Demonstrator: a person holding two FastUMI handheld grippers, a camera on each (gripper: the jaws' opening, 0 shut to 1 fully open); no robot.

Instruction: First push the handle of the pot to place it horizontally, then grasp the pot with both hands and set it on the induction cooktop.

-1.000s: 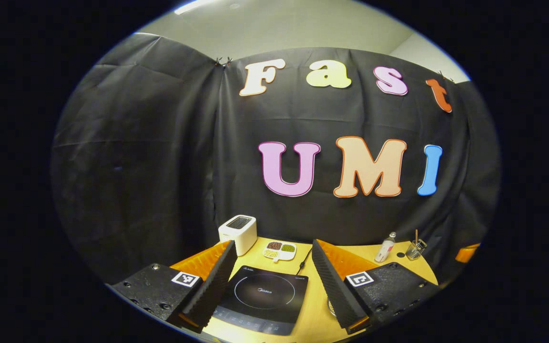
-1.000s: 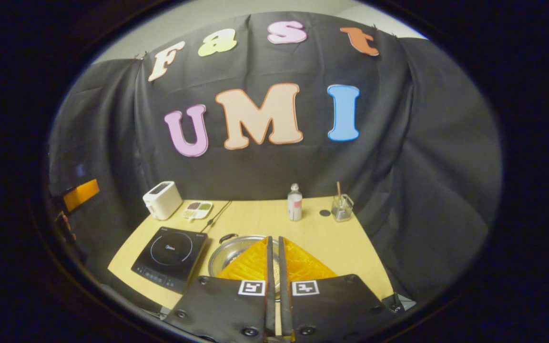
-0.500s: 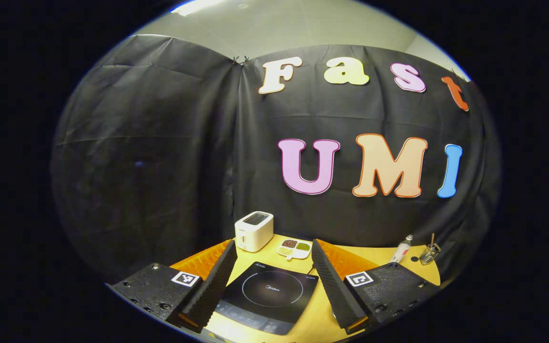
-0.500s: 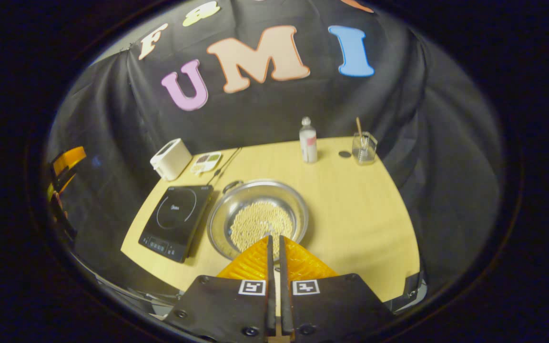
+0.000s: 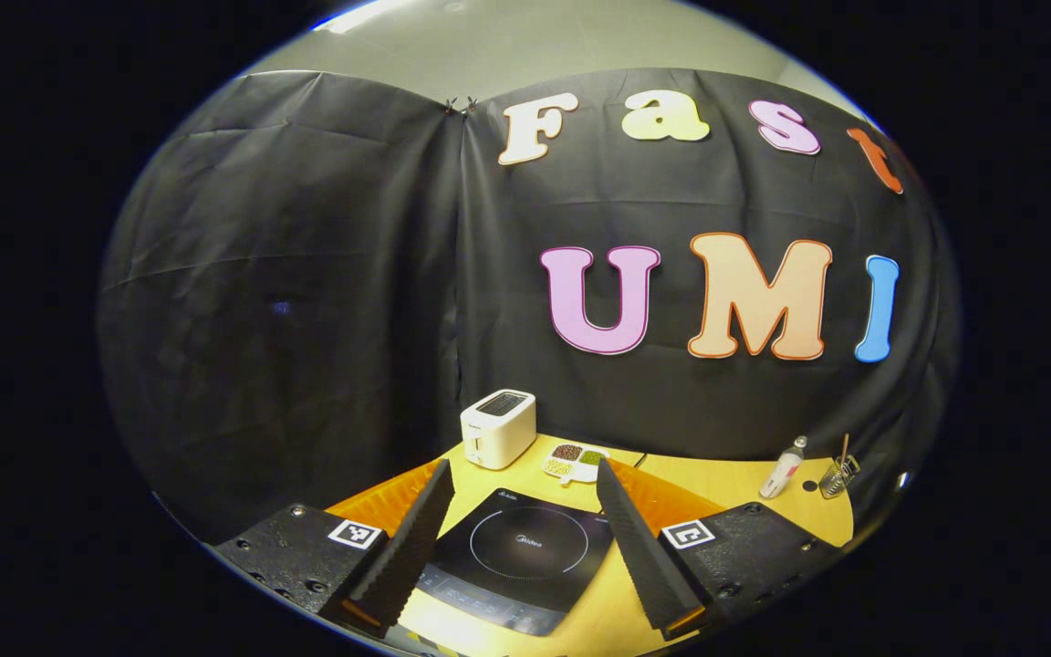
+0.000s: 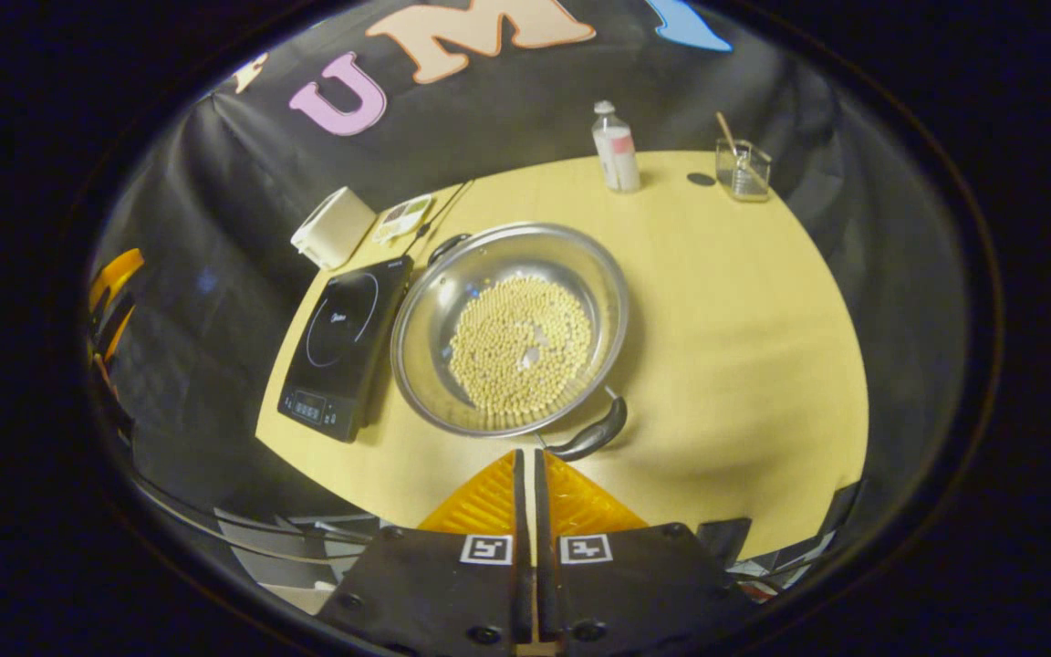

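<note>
One pot handle [image 6: 591, 438] just beyond closed right tool [image 6: 526, 453].

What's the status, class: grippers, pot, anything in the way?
Left gripper open above induction cooktop. Right gripper shut, empty, near pot handle. Pot on table beside cooktop, not yet moved. Nothing between them.

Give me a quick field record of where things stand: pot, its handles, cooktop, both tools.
pot: steel pot on the table, right beside the induction cooktop, not on it
contents: pale round beans
near handle: dark handle sticks out toward the right tool, untouched
far handle: small loop at the opposite rim
left tool: open, above the cooktop's near side, holding nothing
right tool: shut, empty, tips just short of the near handle
task stage: handle push apparently not begun
</note>
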